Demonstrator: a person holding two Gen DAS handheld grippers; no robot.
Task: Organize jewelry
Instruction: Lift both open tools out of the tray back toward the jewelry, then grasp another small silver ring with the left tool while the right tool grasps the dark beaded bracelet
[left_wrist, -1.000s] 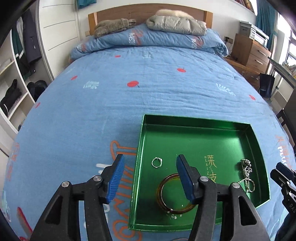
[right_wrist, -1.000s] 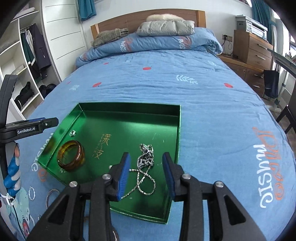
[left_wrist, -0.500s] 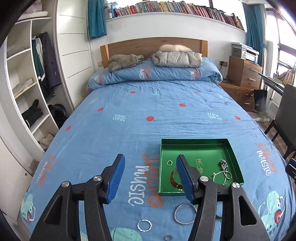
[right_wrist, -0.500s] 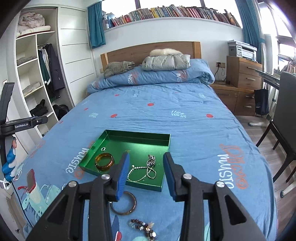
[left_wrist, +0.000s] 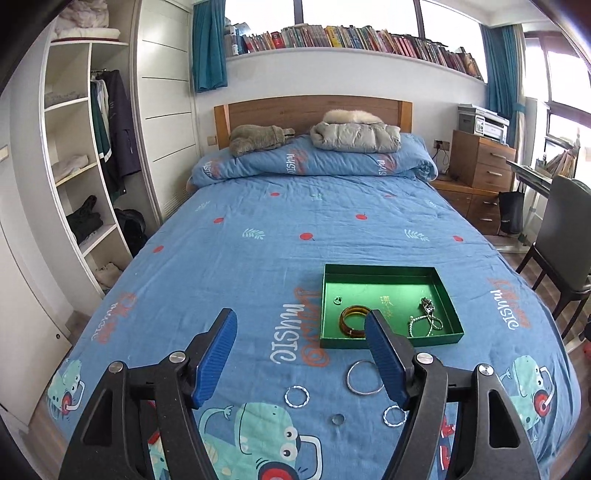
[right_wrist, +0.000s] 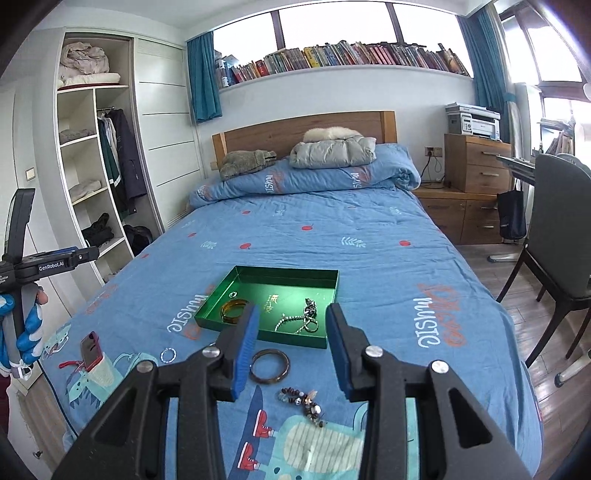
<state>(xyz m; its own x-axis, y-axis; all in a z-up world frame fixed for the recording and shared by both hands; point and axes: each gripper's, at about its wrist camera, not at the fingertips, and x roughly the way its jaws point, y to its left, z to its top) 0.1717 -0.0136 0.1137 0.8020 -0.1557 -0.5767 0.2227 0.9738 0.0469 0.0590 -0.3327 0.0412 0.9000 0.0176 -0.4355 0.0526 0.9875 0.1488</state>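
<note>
A green tray (left_wrist: 448, 297) (right_wrist: 334, 291) lies on the blue bed. It holds an amber bangle (left_wrist: 351, 319) (right_wrist: 232, 309), a small ring (left_wrist: 337, 301) and a silver chain necklace (left_wrist: 424, 319) (right_wrist: 304, 319). On the quilt in front of the tray lie a large silver hoop (left_wrist: 364, 378), two small twisted rings (left_wrist: 296, 397) (left_wrist: 393, 416), a tiny ring (left_wrist: 337, 419), a dark bangle (right_wrist: 269, 366) and a beaded bracelet (right_wrist: 303, 402). My left gripper (left_wrist: 301, 347) and right gripper (right_wrist: 291, 336) are both open and empty, held above the near end of the bed.
Folded quilt and pillows (left_wrist: 314, 162) lie at the headboard. An open wardrobe (left_wrist: 85, 177) stands at the left, a wooden dresser with a printer (left_wrist: 480, 162) and a chair (left_wrist: 565, 258) at the right. A red phone (right_wrist: 91, 350) lies near the bed's left edge.
Both grippers have pulled back and up from the tray to the foot of the bed. The loose jewelry on the quilt has come into view. Both stay open and empty.
</note>
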